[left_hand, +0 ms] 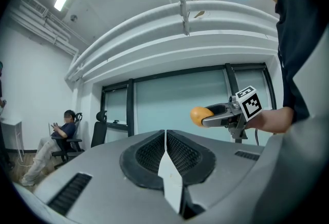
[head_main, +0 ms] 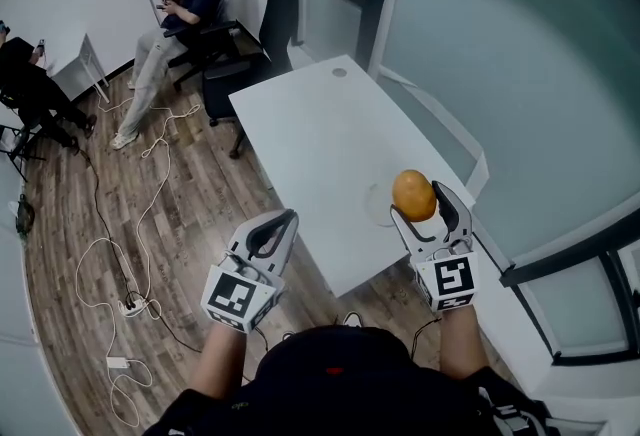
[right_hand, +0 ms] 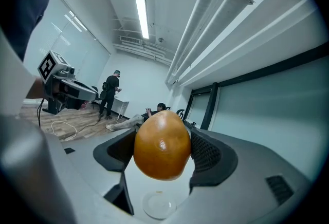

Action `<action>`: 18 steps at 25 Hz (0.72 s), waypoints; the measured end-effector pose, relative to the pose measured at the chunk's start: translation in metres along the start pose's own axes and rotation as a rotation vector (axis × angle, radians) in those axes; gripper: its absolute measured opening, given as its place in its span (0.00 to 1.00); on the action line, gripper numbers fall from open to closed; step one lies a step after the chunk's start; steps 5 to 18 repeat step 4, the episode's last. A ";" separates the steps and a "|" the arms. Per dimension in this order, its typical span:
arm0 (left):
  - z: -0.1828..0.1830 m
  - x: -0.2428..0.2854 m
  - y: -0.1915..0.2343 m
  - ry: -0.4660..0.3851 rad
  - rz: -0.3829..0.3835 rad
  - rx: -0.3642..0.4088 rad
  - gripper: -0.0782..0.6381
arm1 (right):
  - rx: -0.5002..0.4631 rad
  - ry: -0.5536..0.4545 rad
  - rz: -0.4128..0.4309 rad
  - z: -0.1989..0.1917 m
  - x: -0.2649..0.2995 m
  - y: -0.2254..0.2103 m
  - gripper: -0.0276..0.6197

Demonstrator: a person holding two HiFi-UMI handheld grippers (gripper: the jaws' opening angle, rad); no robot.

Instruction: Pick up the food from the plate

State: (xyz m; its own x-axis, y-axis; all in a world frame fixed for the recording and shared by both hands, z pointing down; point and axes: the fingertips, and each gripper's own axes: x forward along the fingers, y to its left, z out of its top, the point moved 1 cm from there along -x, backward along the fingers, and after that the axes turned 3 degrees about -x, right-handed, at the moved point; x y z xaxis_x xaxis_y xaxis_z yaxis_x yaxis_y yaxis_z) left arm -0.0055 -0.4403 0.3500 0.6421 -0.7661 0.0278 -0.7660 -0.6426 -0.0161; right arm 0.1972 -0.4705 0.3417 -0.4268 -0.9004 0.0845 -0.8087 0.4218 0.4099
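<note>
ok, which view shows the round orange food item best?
Right gripper view: the round orange food item fills the frame, clamped in the right gripper. Head view shows it smaller, from above; left gripper view shows it tiny, side-on.

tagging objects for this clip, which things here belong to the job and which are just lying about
Part of the job:
- orange food, clamped in the right gripper, held above the plate
- plate on the white table

Not part of it:
- left gripper, shut and empty
- office chair
- seated person
</note>
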 end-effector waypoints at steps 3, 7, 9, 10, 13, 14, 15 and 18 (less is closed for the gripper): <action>0.001 0.002 -0.001 0.014 0.002 -0.014 0.15 | -0.036 0.021 -0.015 -0.002 -0.002 -0.006 0.58; 0.001 0.002 -0.003 0.015 -0.003 -0.018 0.15 | -0.046 0.027 -0.021 -0.002 -0.002 -0.008 0.58; 0.001 0.002 -0.003 0.015 -0.003 -0.018 0.15 | -0.046 0.027 -0.021 -0.002 -0.002 -0.008 0.58; 0.001 0.002 -0.003 0.015 -0.003 -0.018 0.15 | -0.046 0.027 -0.021 -0.002 -0.002 -0.008 0.58; 0.001 0.002 -0.003 0.015 -0.003 -0.018 0.15 | -0.046 0.027 -0.021 -0.002 -0.002 -0.008 0.58; 0.001 0.002 -0.003 0.015 -0.003 -0.018 0.15 | -0.046 0.027 -0.021 -0.002 -0.002 -0.008 0.58; 0.001 0.002 -0.003 0.015 -0.003 -0.018 0.15 | -0.046 0.027 -0.021 -0.002 -0.002 -0.008 0.58; 0.001 0.002 -0.003 0.015 -0.003 -0.018 0.15 | -0.046 0.027 -0.021 -0.002 -0.002 -0.008 0.58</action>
